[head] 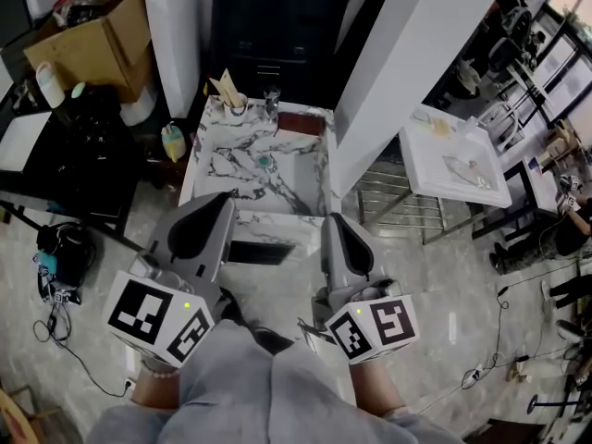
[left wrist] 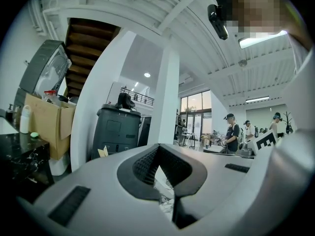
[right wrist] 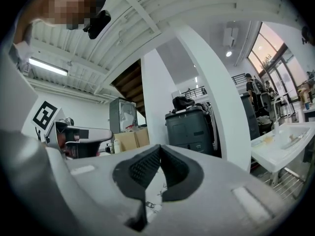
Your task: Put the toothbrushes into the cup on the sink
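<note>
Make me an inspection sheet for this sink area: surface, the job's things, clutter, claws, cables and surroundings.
Surface: marble sink; a small teal thing lies in the basin, too small to identify.
Job's things: cup at the sink's back left corner with pale sticks standing in it; I cannot confirm they are toothbrushes.
Clutter: brown patch at the back right; yellow bottle just left of the sink.
Claws: left claw shut, empty; right claw shut, empty; both held short of the sink.
Cables: loose cable on the floor at left.
Surroundings: cardboard box, black table, white stand, white pillar, people in the distance.
</note>
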Tool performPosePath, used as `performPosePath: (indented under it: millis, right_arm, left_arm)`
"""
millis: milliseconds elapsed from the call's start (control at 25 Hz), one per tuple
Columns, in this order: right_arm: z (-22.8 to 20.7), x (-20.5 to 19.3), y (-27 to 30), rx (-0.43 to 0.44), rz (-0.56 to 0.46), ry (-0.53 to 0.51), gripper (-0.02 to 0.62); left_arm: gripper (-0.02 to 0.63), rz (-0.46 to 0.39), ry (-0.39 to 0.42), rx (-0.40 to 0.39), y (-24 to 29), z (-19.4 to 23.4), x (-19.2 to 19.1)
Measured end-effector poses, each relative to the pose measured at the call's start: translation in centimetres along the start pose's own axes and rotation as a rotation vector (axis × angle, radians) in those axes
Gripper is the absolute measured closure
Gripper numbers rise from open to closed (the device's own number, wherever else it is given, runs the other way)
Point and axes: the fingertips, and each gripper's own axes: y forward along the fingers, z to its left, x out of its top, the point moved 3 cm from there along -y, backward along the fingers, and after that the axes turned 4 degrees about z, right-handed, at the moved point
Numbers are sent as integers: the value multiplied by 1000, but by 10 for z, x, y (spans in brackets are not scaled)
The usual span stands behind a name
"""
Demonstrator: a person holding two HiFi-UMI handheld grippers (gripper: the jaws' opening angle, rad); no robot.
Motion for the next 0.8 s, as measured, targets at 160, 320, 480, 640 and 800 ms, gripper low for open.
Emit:
performPosePath:
  millis: [160,320,480,640,800]
  right_arm:
    - [6,5,-1,16,-11,-5,597]
    - [15,11,0,28,-26,-11,597]
    - [24,16,1,47,-36,-18,597]
    - [31,17,3,62,-38,-21,597]
    - [35,18,3,72,-36,-24,597]
  left_arm:
    - [600,-12,18,15,-9,-2,5]
    - [600,-25,23,26,-18,2,8]
    - [600,-30,18,35,-27,6,8]
    - [600,-32,7,43,-33,11,6]
    - [600,-35,4,45,-36,12,6]
